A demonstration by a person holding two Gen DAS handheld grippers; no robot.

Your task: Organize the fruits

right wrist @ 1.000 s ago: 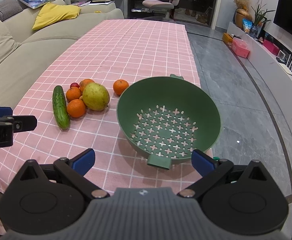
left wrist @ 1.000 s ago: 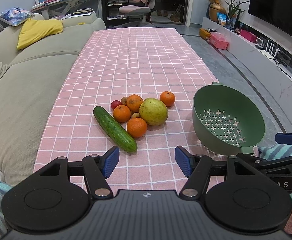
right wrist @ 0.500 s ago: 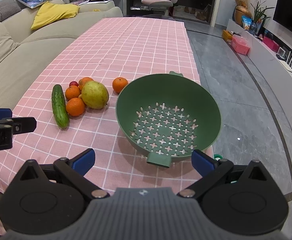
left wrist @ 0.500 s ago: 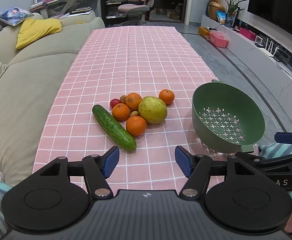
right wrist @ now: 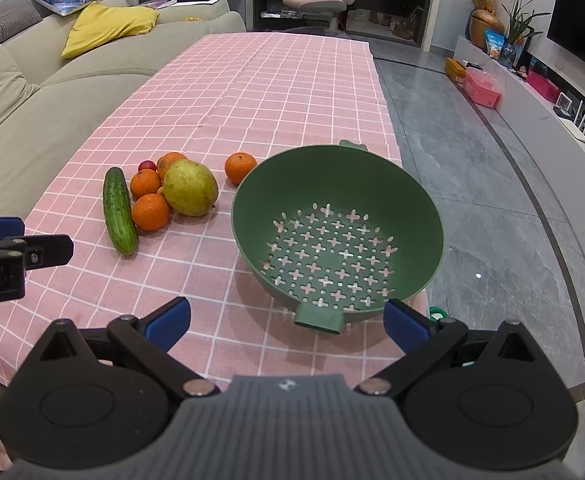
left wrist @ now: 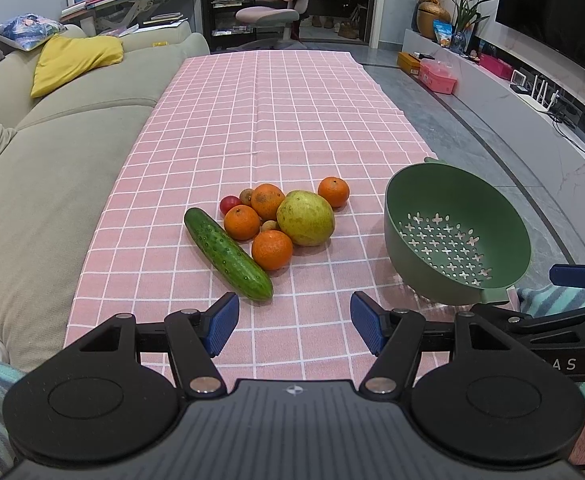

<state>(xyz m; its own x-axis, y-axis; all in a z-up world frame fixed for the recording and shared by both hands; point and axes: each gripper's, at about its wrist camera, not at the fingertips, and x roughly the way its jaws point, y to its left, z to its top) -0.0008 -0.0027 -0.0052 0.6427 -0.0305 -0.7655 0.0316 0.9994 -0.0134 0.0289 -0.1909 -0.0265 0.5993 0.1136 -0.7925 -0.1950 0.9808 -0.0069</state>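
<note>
— Comparing views: small brown fruit (left wrist: 247,196) behind the oranges (left wrist: 267,201) visible from left wrist only; colander (right wrist: 337,232) handle tab and holes plain from right wrist.

— Fruit location?

— Heaped on pink checked cloth (left wrist: 260,120), cucumber (left wrist: 227,254) alongside, pear (left wrist: 305,218) touching oranges, colander just beside.

— Tongs?

— Left gripper (left wrist: 294,328) spread wide, empty, low before cucumber. Right gripper (right wrist: 286,322) spread wide, empty, facing colander.

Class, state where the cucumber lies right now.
In the left wrist view the cucumber lies on the pink checked cloth, at the left edge of the fruit pile, beside an orange.
</note>
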